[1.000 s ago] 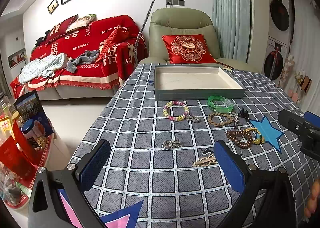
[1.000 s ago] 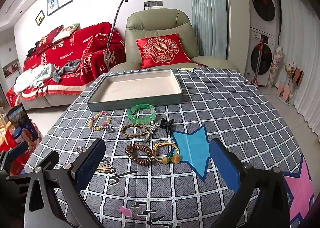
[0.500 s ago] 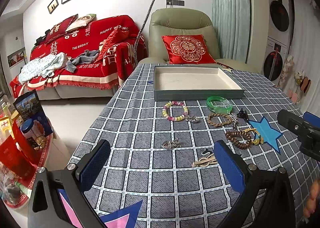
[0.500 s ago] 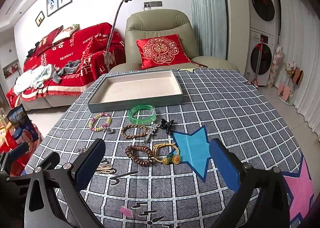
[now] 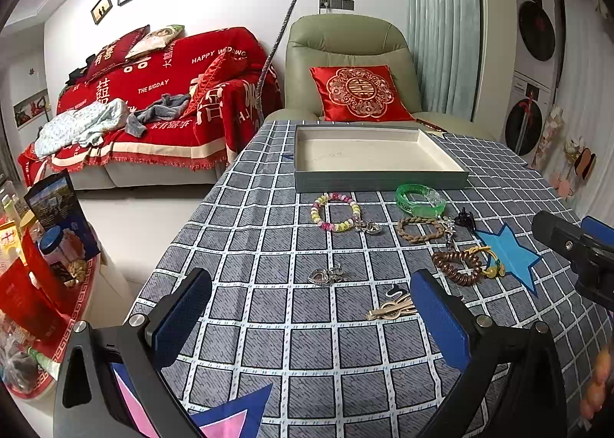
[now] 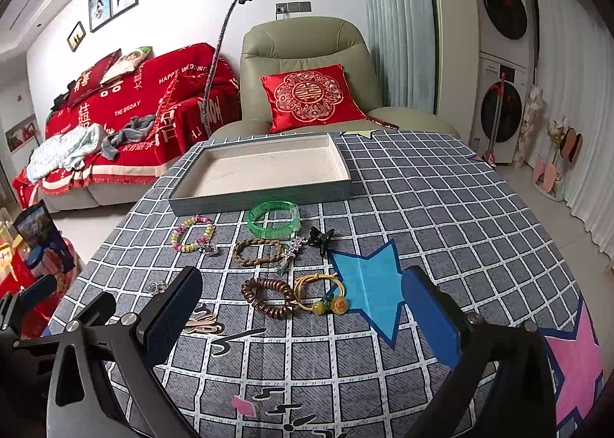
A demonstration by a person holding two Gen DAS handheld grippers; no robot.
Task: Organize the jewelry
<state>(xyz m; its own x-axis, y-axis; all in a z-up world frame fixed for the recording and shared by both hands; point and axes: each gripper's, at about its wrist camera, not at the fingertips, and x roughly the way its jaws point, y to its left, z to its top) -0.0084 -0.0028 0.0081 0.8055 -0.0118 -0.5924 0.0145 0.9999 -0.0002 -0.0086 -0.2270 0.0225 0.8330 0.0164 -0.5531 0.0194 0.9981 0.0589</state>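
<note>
A bunch of jewelry is spread on the tabletop [image 6: 441, 207], which is covered with a grey checked cloth. In the right wrist view, near the middle of the frame, a green bangle [image 6: 273, 217] is seen just below a flat grey tray [image 6: 261, 197]. The tray has nothing in it. To the left of the bangle a pastel bead bracelet [image 6: 193, 234] is laid. Below the bangle a braided tan bracelet [image 6: 258, 252] is laid, with a small black hair clip [image 6: 321, 239] to its right. Lower still, a brown coil hair tie [image 6: 268, 296] is touching a yellow cord bracelet [image 6: 320, 294], right beside a blue star [image 6: 370, 290] on the cloth. A gold hair clip [image 6: 203, 322] is seen at the lower left, partly hidden by a finger. In the left wrist view, a small silver heart charm [image 5: 326, 276] is found near the middle of the frame. The right hand-held gripper [image 6: 303, 313] is held wide apart above the tabletop, and nothing is grasped. The left hand-held gripper [image 5: 312, 317] is spread wide too, with nothing between its blue pads. A green armchair [image 6: 307, 54] with a red cushion [image 6: 311, 96] is seen behind the tray.
</note>
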